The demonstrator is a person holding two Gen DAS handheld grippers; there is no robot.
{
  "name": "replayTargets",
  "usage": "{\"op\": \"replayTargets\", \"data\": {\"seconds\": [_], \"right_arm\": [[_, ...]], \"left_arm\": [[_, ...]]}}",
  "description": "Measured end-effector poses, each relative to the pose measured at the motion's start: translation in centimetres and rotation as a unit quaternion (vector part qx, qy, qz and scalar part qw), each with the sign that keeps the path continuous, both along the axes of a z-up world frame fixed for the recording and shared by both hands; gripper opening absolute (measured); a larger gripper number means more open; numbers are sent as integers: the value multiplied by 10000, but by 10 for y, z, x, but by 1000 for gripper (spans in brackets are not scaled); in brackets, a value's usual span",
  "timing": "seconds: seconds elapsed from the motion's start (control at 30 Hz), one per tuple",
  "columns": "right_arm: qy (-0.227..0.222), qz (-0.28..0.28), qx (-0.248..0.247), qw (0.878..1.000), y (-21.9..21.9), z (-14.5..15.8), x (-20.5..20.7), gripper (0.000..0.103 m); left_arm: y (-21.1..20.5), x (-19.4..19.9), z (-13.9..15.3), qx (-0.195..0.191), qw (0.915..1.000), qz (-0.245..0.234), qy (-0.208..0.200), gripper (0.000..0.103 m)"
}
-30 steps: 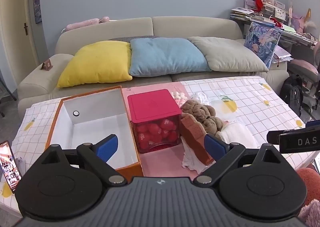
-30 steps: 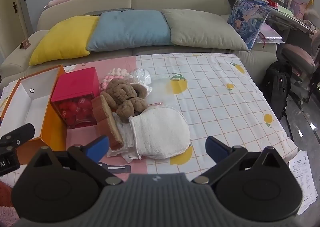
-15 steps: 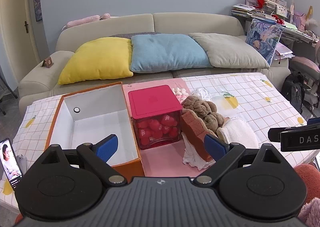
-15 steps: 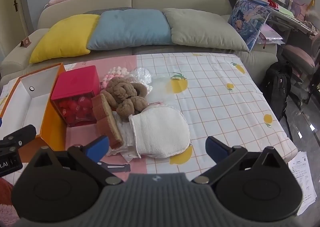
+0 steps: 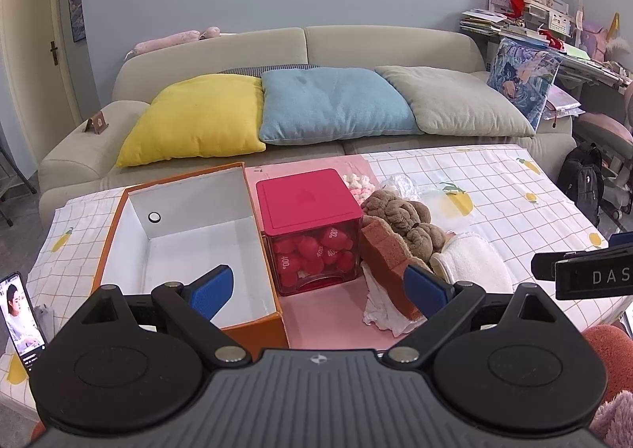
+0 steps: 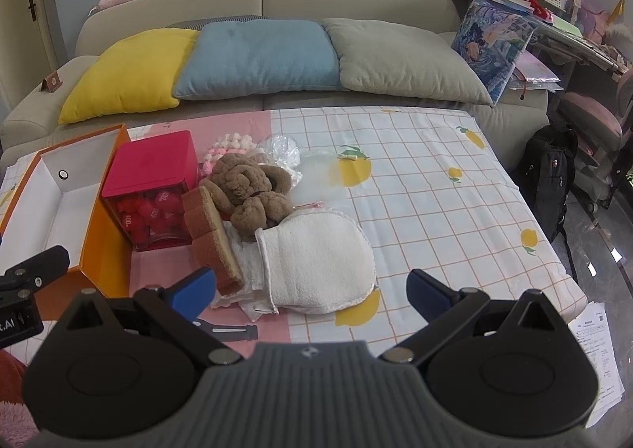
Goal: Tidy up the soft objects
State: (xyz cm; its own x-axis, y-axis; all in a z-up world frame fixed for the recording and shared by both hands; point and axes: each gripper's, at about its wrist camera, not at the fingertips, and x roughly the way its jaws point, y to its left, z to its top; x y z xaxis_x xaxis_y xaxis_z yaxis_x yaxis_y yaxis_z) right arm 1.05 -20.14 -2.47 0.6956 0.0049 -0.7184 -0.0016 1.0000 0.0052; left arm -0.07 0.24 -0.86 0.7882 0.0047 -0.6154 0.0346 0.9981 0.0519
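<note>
Living room w/ grey-blue wall, beige sofa (image 5: 304, 48) carrying yellow (image 5: 194, 118), blue (image 5: 332, 108) & grey pillows (image 5: 451, 104) behind a table under a checked, fruit-print cloth (image 6: 427, 187) w/ a pink panel on its left half.

Near the table's left edge: open orange box (image 5: 253, 325), white inside, nothing in it. Just right of it, touching or nearly so, a clear cube w/ red lid (image 5: 306, 203), full of red heart-shaped pieces.

Soft pile just right of the cube, around the table's middle toward the front edge: brown sponge block (image 6: 209, 234) tilted on edge, brown plush toy (image 6: 247, 187) behind it and resting against it, white terry mitt (image 6: 316, 262) lying flat in front w/ crumpled white cloth (image 6: 241, 295) underneath. Pink-white pom-pom bundle (image 6: 229, 143) & crinkled clear plastic (image 6: 279, 147) behind the plush, toward the sofa-side edge.

Left gripper (image 5: 316, 286) spread wide, nothing between the blue pads, held above the front edge, facing box & cube. Right gripper (image 6: 310, 290) likewise spread wide, holding nothing, above the front edge, facing the mitt; left pad close to the sponge block, contact unclear.

Phone (image 5: 19, 317) w/ lit screen at front-left corner. Black clip-like piece (image 6: 229, 331) flat on the pink panel by the front edge. Black backpack (image 6: 550, 175) on the floor right of the table; cluttered desk (image 5: 554, 40) at far right.
</note>
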Motion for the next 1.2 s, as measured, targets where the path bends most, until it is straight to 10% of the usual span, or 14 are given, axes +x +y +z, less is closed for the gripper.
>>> {"op": "replayTargets", "data": {"seconds": [1.2], "right_arm": [[-49, 41, -163, 9998, 6, 5, 1, 100]], "left_arm": [[3, 1, 1, -81, 10000, 15, -1, 103]]}}
